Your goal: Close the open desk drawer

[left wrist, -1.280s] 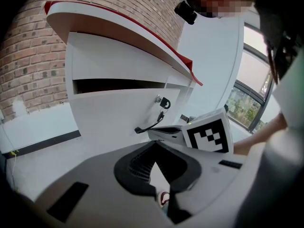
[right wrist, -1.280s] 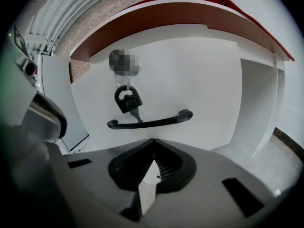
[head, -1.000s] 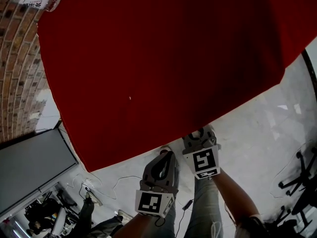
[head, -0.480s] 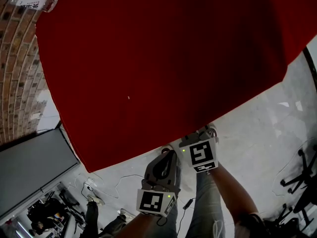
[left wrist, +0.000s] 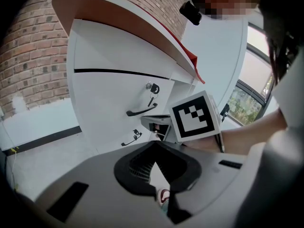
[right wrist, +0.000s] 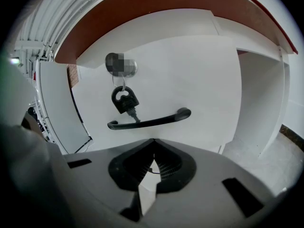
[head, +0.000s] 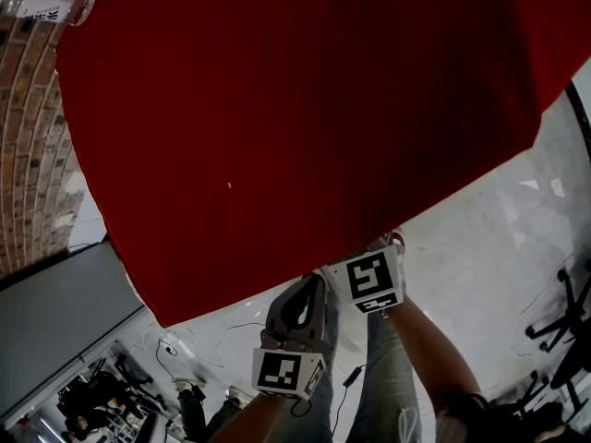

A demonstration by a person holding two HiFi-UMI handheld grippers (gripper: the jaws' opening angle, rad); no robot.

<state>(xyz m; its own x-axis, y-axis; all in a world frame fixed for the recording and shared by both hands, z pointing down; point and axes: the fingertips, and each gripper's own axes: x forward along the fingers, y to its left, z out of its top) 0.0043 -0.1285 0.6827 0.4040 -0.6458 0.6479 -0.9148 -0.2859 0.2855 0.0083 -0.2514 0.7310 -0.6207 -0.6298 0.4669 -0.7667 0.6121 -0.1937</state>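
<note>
The white drawer front (right wrist: 190, 80) fills the right gripper view, close ahead. It carries a black bar handle (right wrist: 149, 121) and a key with a black fob (right wrist: 125, 100) hanging from the lock. My right gripper (right wrist: 153, 141) is shut and empty, its tips just below the handle and a short way off. In the left gripper view my left gripper (left wrist: 153, 146) is also shut on nothing, farther back; it sees the same handle (left wrist: 141, 110) and the right gripper's marker cube (left wrist: 195, 115). How far the drawer stands out, I cannot tell.
The red desk top (head: 295, 109) covers most of the head view and hides the drawers; both grippers sit at its near edge. A second, lower handle (left wrist: 130, 139) is on the pedestal. Brick wall (head: 28, 155) at left, office chair base (head: 563, 321) at right, cables (head: 212, 340) on the floor.
The right gripper has crept forward to the desk's near edge. The left gripper has barely moved. The head view has shifted slightly.
</note>
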